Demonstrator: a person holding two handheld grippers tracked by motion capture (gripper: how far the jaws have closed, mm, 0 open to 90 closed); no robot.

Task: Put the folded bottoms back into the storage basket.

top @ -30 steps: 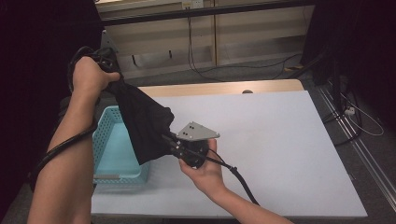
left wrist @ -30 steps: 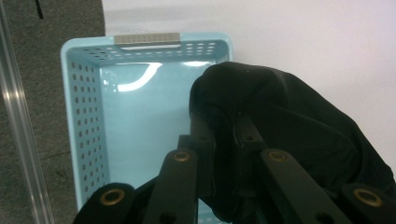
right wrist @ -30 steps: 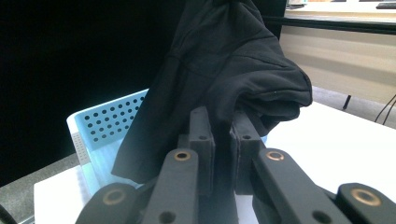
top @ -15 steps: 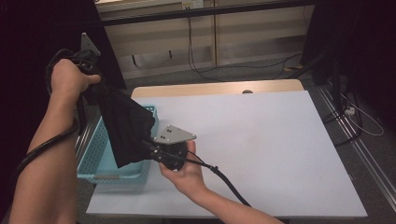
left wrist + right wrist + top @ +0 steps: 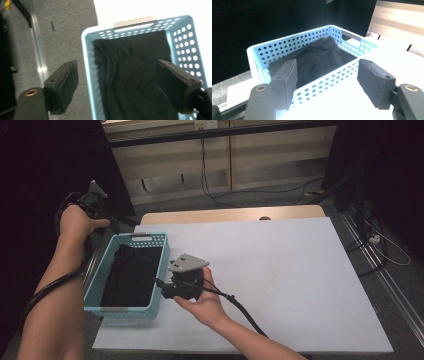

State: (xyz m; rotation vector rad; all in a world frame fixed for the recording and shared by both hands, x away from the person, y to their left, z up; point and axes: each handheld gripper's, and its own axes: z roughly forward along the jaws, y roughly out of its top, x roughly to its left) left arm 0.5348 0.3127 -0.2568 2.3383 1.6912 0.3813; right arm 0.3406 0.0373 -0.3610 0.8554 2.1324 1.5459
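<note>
A black cloth [image 5: 131, 275] is seen lying crumpled inside a light blue perforated basket [image 5: 96, 297], which is set at the left edge of a white tabletop [image 5: 300, 280]. The cloth is spread over the basket floor and is bunched higher toward the end with the slotted handle, as is shown in the right gripper view, where the cloth [image 5: 319, 58] is framed by the basket's holed walls [image 5: 287, 48].

The left gripper [image 5: 102, 210] is held above and beyond the far left corner of the basket, off the tabletop's edge, with the left hand [image 5: 75, 222] wrapped around it. In the left gripper view its jaws have just been opening and are stood wide apart, with nothing pressed between them; the cloth [image 5: 130, 82] and the basket rim [image 5: 86, 72] are seen below, well clear of the pads.

The right gripper [image 5: 162, 287] is held low over the tabletop just beside the basket's right wall, carried by the right hand [image 5: 205, 302], with a black cable trailed back along the forearm. Its jaws have also just been opening and are parted, and nothing is clamped by them; the basket wall is seen just beyond the pads.
</note>
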